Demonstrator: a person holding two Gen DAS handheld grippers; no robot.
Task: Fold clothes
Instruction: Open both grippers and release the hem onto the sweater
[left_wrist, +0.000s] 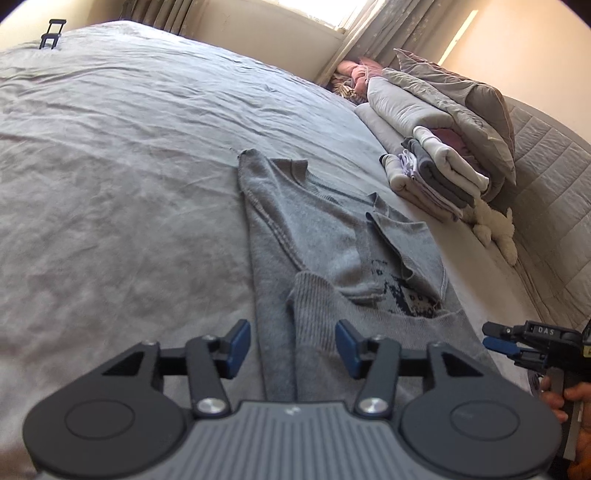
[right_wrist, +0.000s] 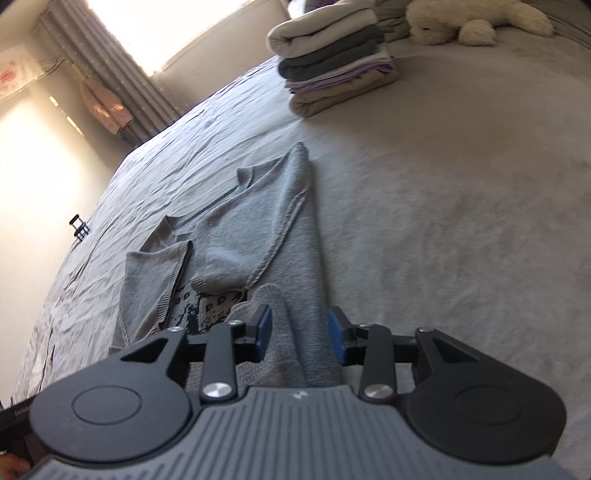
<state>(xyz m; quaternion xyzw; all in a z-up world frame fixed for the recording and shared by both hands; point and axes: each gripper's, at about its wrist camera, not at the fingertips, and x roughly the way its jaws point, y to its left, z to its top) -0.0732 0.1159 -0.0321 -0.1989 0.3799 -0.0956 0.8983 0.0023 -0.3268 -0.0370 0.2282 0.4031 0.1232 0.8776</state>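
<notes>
One grey knitted sweater (left_wrist: 332, 236), partly folded, lies on the bed (left_wrist: 110, 147); we take it as landmark. Both sleeves are turned in over its body, which we judge narrows it for the next fold. Left hand-held gripper (left_wrist: 293, 349): jaws apart above a ribbed cuff (left_wrist: 314, 295), gripping nothing. Right hand-held gripper (right_wrist: 300, 332): jaws apart astride the other sleeve, pads not pressing. Beyond the sweater: stack of folded clothes (right_wrist: 332, 62), white plush toy (right_wrist: 472, 18). Writing: "DAS" on the right gripper's body (left_wrist: 546, 331).
</notes>
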